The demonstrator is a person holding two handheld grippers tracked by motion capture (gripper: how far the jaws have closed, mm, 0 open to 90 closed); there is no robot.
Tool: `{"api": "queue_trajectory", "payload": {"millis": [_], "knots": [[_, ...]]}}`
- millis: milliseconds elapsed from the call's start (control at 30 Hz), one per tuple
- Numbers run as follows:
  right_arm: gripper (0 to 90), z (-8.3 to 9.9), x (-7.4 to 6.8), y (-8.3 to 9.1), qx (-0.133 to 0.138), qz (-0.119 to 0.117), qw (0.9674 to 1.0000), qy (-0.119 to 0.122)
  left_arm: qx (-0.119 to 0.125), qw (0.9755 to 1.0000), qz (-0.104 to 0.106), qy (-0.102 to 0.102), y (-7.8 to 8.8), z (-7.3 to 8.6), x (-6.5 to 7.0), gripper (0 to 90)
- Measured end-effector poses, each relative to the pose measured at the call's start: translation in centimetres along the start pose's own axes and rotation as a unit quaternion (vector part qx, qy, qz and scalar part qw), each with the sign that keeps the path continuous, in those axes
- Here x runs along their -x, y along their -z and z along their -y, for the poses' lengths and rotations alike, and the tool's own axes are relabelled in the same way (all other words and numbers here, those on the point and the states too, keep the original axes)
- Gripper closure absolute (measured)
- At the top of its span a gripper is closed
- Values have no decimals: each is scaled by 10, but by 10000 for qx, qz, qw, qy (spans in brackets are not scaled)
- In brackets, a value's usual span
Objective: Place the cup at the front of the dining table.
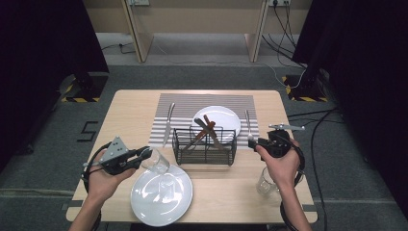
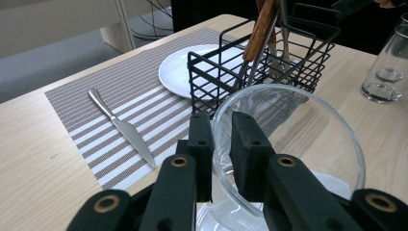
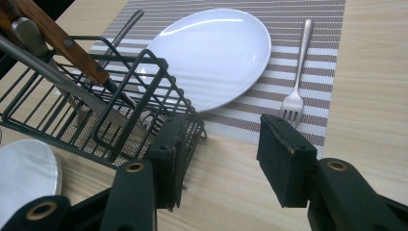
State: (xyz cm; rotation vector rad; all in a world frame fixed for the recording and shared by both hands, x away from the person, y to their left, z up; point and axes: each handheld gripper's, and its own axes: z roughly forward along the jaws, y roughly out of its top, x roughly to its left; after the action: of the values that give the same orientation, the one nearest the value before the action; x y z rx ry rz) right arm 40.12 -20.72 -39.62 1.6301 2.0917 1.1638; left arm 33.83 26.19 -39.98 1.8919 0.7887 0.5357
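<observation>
High view, lower frame first: two forearms came in from the bottom edge onto the worktop [image 1: 231, 192]. At lower centre lay a white plate [image 1: 161, 195], nearest the person. Just above its upper left edge the left tongs [image 1: 146, 154] were clamped on the rim of a clear glass [image 1: 159, 161], which tilted over the plate. Left gripper view confirmed it: the two black jaws pinched the glass [image 2: 288, 144] wall between them, one pad inside the rim and one outside, with the mouth of the glass facing the camera.

At lower right a second glass [image 1: 265, 183] stood upright on the worktop beside the person's right wrist. Above it the right tongs [image 1: 251, 142] stood apart with nothing between them. Right gripper view showed the right tongs [image 3: 219, 154] gaping over bare wood, a fork [image 3: 296, 91] lying just beyond them on the striped placemat [image 3: 298, 29].

At mid-frame in the high view sat a black wire basket [image 1: 204, 147] holding wooden-handled cutlery [image 1: 208, 127]. Behind it, on the placemat [image 1: 183, 103], lay a second white plate [image 1: 223, 118], a knife [image 1: 168, 122] to the left of it, and the fork [image 1: 248, 124] to the right.
</observation>
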Motion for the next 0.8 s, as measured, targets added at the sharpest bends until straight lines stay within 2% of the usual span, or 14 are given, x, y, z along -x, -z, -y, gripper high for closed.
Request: {"api": "queue_trajectory", "payload": {"millis": [800], "knots": [[529, 0, 0, 0, 7, -9, 10000, -25, 64, 9999, -145, 44, -7, -3, -5, 791]]}}
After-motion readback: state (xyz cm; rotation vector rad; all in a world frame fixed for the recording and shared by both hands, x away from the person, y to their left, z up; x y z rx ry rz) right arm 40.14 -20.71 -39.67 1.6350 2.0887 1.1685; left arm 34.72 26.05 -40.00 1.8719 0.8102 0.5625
